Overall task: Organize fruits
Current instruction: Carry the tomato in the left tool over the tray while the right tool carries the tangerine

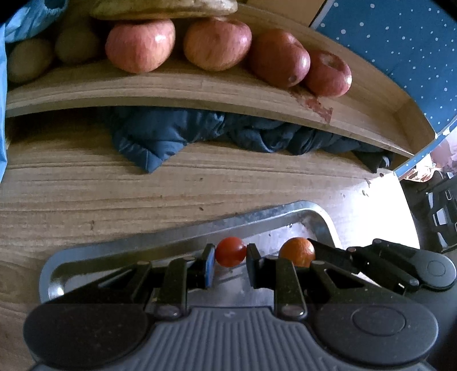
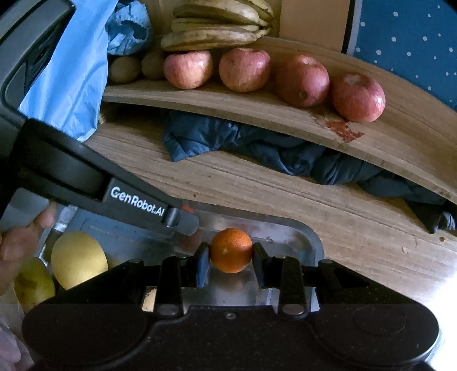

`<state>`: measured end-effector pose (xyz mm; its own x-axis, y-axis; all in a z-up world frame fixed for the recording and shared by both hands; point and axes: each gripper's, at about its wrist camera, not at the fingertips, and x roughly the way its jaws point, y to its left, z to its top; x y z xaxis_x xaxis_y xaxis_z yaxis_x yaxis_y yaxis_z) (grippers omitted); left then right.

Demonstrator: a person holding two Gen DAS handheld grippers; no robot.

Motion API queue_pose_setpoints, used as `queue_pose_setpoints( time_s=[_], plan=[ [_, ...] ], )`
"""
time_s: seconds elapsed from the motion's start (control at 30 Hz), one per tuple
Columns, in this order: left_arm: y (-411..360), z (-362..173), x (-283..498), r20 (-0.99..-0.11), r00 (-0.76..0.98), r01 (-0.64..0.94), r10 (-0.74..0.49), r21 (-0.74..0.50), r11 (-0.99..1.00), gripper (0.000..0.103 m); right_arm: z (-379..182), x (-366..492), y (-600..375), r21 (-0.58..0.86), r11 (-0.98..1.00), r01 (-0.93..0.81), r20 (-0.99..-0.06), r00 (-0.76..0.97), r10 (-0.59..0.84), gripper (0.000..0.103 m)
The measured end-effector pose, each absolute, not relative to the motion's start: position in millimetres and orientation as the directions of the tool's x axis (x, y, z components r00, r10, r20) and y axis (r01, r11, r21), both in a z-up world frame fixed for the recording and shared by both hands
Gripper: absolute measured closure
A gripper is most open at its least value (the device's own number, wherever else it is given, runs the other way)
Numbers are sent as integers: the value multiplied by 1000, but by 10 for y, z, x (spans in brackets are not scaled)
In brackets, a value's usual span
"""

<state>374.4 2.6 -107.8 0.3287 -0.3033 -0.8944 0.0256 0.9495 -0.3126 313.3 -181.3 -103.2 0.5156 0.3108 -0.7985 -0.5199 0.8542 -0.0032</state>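
Note:
My left gripper (image 1: 230, 261) is shut on a small red tomato (image 1: 230, 251), held just above a metal tray (image 1: 177, 238). To its right, my right gripper (image 2: 231, 261) is shut on a small orange (image 2: 231, 249) over the same tray (image 2: 288, 231). In the left wrist view that orange (image 1: 297, 251) shows between the other gripper's black fingers. Two yellow pears (image 2: 78, 262) lie at the tray's left. Several red apples (image 2: 245, 70) line a wooden shelf (image 2: 257, 114), with kiwis (image 2: 124, 70) and bananas (image 2: 217, 27) at its left.
A dark blue cloth (image 2: 257, 148) is bunched under the shelf on the wooden table (image 2: 357, 234). A light blue plastic bag (image 2: 74, 71) hangs at the left. A hand (image 2: 20, 242) grips the left tool's handle. A blue dotted surface (image 1: 400, 42) stands at the right.

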Motion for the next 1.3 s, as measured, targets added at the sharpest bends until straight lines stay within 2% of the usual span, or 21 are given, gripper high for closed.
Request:
queue_pose_setpoints(
  time_s=[1.3],
  plan=[
    [79, -1142, 3682, -925, 254, 16, -282, -287, 958, 78, -1085, 3218, -1745, 16, 822, -569, -836, 443, 323, 69]
  ],
)
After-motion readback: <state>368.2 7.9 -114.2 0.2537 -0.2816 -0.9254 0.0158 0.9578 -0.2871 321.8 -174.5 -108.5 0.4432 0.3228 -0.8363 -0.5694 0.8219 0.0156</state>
